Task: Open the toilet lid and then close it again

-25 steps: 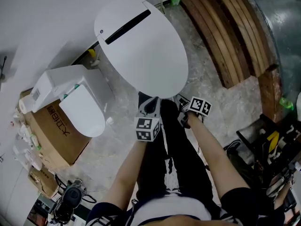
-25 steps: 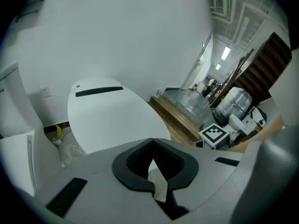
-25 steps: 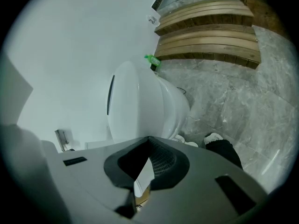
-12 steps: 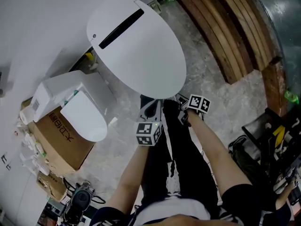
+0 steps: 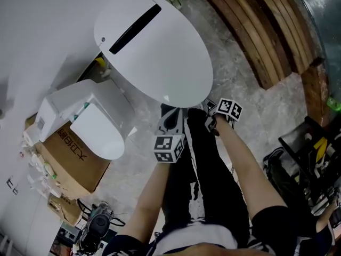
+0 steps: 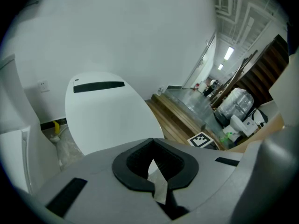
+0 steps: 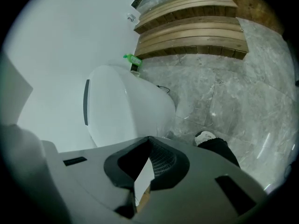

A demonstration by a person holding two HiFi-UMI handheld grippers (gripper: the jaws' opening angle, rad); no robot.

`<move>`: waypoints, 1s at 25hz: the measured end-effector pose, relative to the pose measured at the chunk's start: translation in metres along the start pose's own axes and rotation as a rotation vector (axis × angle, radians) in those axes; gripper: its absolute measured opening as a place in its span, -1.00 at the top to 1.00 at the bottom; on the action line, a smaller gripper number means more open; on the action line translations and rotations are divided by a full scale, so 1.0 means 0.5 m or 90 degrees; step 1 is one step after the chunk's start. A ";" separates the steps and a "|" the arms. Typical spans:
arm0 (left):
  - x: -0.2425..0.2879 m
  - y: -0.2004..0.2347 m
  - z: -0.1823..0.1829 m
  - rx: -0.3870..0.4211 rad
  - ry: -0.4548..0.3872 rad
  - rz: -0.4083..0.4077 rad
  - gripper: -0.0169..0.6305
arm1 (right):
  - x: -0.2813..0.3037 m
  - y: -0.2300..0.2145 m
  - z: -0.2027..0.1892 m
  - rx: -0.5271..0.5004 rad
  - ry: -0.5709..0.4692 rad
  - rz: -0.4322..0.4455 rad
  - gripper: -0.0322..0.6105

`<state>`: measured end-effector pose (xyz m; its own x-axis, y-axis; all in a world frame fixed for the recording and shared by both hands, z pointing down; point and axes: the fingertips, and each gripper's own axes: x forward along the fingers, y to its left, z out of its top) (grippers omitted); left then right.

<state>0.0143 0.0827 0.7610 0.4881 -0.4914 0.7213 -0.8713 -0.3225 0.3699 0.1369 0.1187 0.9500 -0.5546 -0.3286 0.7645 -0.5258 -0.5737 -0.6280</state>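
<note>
The white toilet's oval lid (image 5: 154, 52) lies closed, a dark slot handle near its back; the lid also fills the left gripper view (image 6: 107, 115) and shows in the right gripper view (image 7: 126, 111). My left gripper (image 5: 171, 114) hangs just in front of the lid's front edge, jaws shut with nothing in them (image 6: 153, 160). My right gripper (image 5: 209, 109) is at the front right of the rim, lower than the lid's top, also shut and empty (image 7: 147, 164). I cannot tell whether either one touches the lid.
A second white toilet (image 5: 90, 121) stands on a cardboard box (image 5: 69, 153) at the left. Curved wooden steps (image 5: 256, 31) run along the upper right, and a black rack of tools (image 5: 309, 164) stands at the right. The person's dark trouser legs (image 5: 208, 164) stand on the grey marble floor.
My right gripper has sunk a little beside the lid's front rim and rolled slightly. The left gripper has held still. The lid has stayed closed.
</note>
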 end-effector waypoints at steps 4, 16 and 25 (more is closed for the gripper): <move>0.005 0.012 0.001 -0.003 0.005 -0.001 0.93 | 0.014 -0.011 0.002 0.002 0.003 -0.022 0.88; 0.011 0.042 0.043 -0.007 -0.007 0.012 0.93 | 0.035 -0.029 0.031 -0.095 0.076 -0.084 0.88; -0.030 0.038 0.091 0.005 -0.026 0.023 0.93 | -0.017 0.142 0.022 -0.554 0.078 -0.124 0.88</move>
<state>-0.0072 0.0470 0.7305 0.4579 -0.5351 0.7100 -0.8882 -0.3103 0.3389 0.1114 0.0723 0.9004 -0.4432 -0.1735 0.8795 -0.8925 0.1768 -0.4149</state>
